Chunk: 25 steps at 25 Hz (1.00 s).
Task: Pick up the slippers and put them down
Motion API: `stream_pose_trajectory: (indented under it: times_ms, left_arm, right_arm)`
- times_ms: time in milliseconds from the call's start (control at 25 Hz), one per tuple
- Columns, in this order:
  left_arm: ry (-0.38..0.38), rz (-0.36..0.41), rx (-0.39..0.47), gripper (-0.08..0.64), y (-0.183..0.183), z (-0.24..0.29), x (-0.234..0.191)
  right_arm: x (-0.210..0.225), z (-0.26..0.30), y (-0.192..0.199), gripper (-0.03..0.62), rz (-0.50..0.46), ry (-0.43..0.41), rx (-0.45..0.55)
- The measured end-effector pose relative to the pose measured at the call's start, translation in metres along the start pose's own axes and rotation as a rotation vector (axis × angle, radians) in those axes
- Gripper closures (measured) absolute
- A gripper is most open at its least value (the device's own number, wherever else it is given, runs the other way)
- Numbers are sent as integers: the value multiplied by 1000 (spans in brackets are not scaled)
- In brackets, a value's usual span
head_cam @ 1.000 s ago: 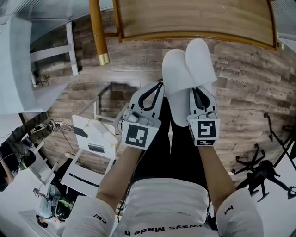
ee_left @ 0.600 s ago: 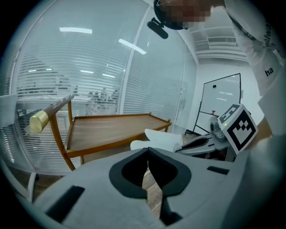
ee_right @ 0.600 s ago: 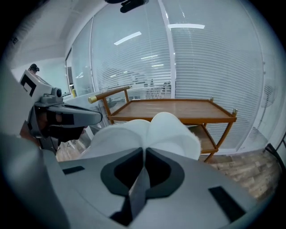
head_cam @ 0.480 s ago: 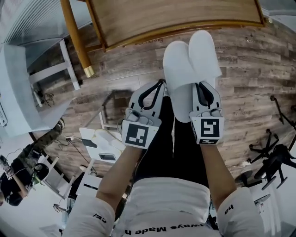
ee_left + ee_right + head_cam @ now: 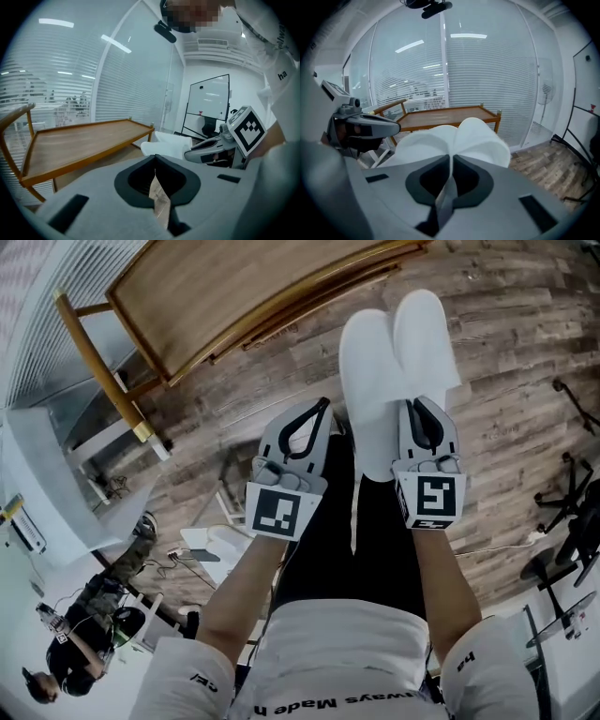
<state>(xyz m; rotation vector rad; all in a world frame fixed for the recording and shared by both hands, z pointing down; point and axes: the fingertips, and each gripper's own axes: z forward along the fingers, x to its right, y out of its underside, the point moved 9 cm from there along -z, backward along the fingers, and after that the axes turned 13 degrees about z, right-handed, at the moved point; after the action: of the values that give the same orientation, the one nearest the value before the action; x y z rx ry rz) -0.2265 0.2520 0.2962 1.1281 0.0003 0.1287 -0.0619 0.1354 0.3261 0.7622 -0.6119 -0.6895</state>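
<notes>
Slippers (image 5: pixel 396 352), white, in right gripper (image 5: pixel 417 409)

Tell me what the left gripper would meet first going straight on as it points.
Most likely the wooden floor, just short of the wooden table. The left gripper is shut, empty and tilted downward. Depth is unclear.

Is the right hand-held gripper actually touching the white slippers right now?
Touching. The right gripper view shows the right hand-held gripper with its jaws closed on the slippers, white fabric pinched between them.
</notes>
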Motion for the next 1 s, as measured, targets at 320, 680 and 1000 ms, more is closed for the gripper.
stream_pose_trajectory:
  times_ms: [320, 680, 1000]
  left_arm:
    - [90, 60, 0, 548, -23, 47, 41]
    - [181, 102, -16, 548, -50, 102, 100]
    - [286, 155, -28, 548, -80, 154, 165]
  right_arm:
    - [57, -27, 5, 569, 66, 72, 35]
    - [134, -62, 9, 569, 126, 140, 58]
    - [209, -106, 21, 569, 192, 219, 82]
